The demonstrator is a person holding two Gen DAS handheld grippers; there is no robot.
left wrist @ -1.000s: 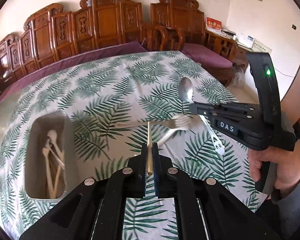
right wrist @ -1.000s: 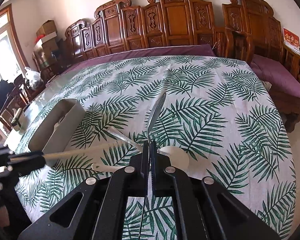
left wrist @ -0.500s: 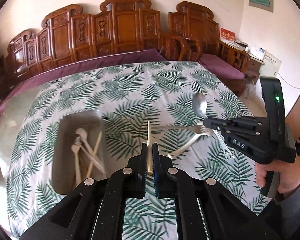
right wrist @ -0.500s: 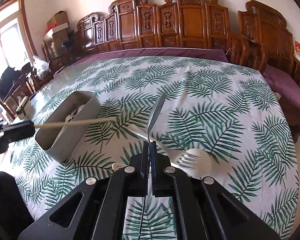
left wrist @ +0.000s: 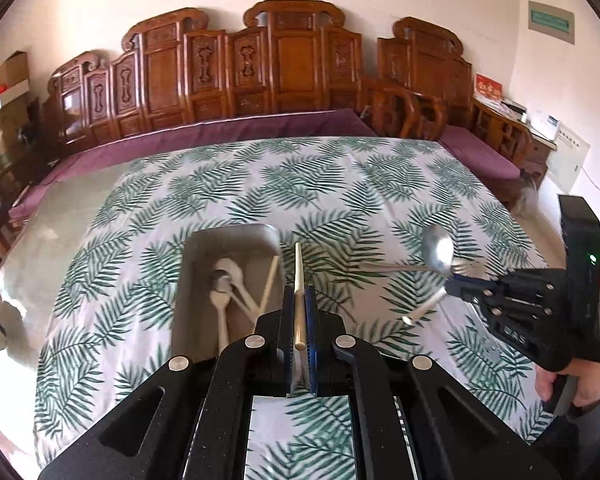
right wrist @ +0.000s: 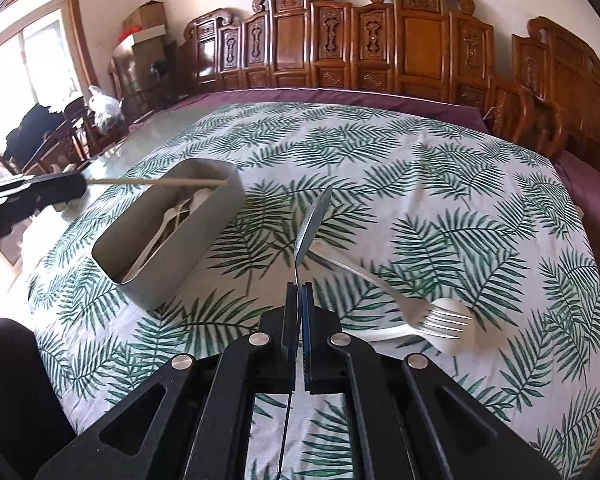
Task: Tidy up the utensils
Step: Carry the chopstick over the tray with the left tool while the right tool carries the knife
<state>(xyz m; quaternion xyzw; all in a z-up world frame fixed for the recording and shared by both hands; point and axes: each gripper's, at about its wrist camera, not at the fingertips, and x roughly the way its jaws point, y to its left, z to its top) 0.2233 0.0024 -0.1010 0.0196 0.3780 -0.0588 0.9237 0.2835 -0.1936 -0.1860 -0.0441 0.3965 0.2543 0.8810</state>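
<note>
Nearest the left wrist camera, the left gripper (left wrist: pixel 299 312) pinches a thin, pale wooden chopstick (left wrist: pixel 298 280) between its closed pads. Only this view looks straight down into the grey rectangular bin (left wrist: pixel 192 280), where white plastic spoons (left wrist: pixel 228 276) lie. The right wrist view alone shows the bin's smooth outer wall and the chopstick's tip over its far rim. The right gripper (right wrist: pixel 300 300) grips a shiny metal spoon (right wrist: pixel 312 220) edge-on. Beyond, a metal fork (right wrist: pixel 420 312) lies across a white spoon (right wrist: pixel 456 336) on the leaf-print surface (right wrist: pixel 420 200).
</note>
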